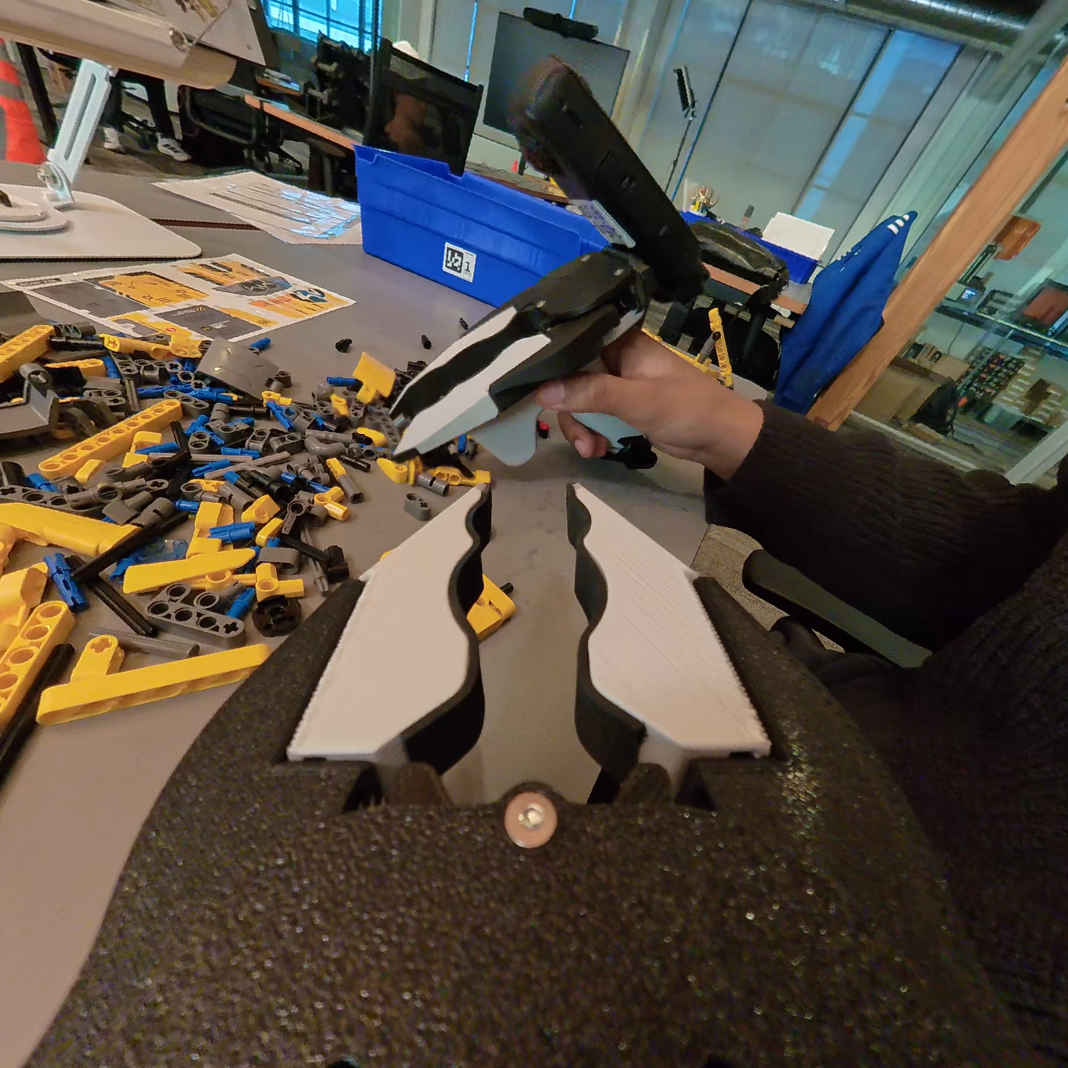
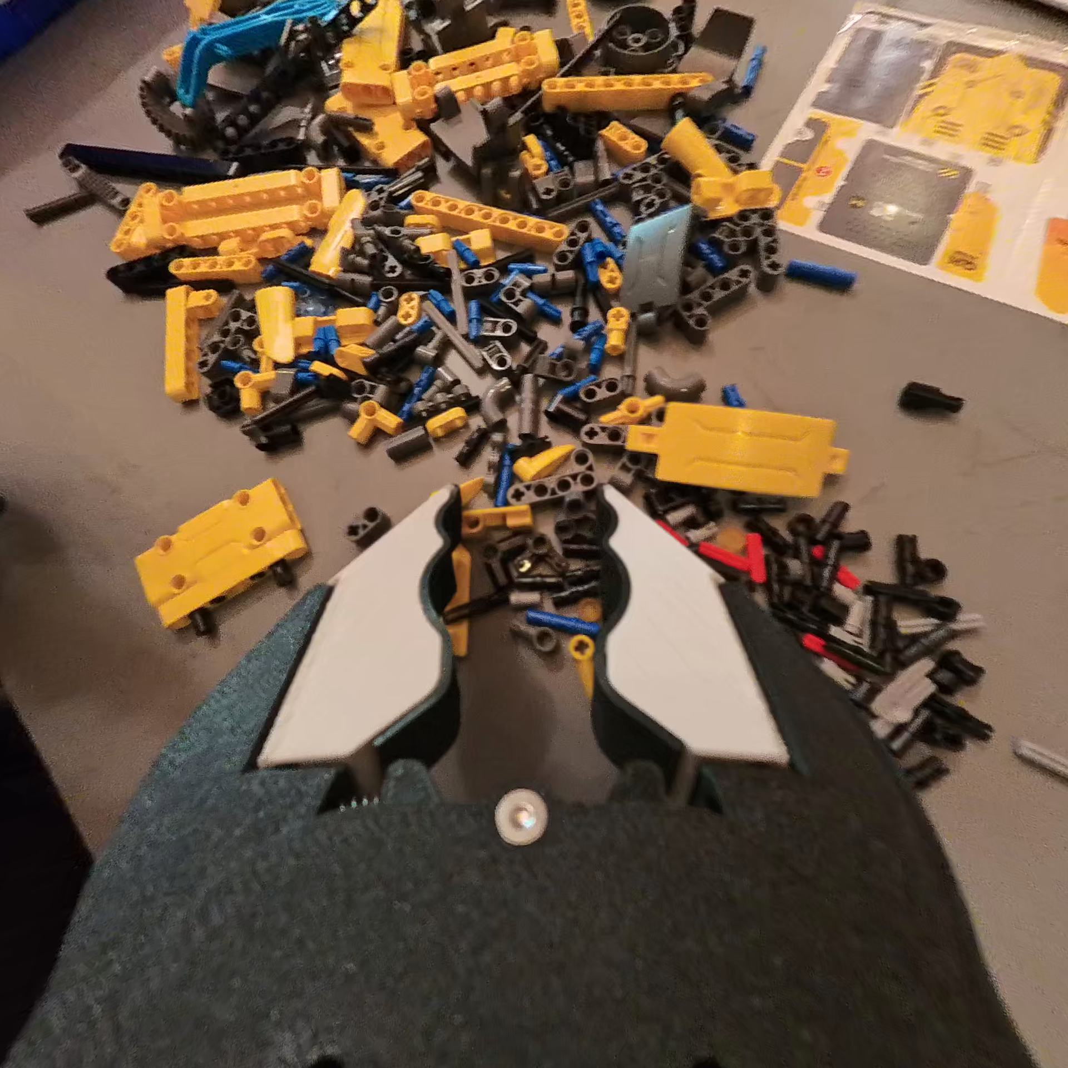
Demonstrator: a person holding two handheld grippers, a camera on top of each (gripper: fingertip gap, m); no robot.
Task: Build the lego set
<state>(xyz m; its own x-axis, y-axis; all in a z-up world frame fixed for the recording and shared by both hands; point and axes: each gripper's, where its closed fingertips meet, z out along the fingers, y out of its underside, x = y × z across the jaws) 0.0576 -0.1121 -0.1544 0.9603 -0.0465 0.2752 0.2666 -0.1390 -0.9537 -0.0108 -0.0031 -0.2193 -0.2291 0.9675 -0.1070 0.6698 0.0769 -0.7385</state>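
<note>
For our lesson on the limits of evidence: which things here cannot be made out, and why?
1. Left wrist view: part of the yellow piece, hidden behind the left gripper.
2. Right wrist view: small black pins between the right gripper jaws, blurred.
3. Right wrist view: printed sheet, cut off by the edge.

Grippers: two, the left gripper (image 1: pixel 529 491) and the right gripper (image 2: pixel 531 491). Hands: one hand (image 1: pixel 653 404). Blue bins: one blue bin (image 1: pixel 462 231). Printed sheets: one yellow-and-grey sheet (image 1: pixel 185 295) and one pale sheet (image 1: pixel 277 202) behind it. Large yellow panels: two, yellow panel (image 2: pixel 740 448) and yellow block (image 2: pixel 219 552). Small construction pieces (image 2: pixel 462 300): too many to count.
</note>
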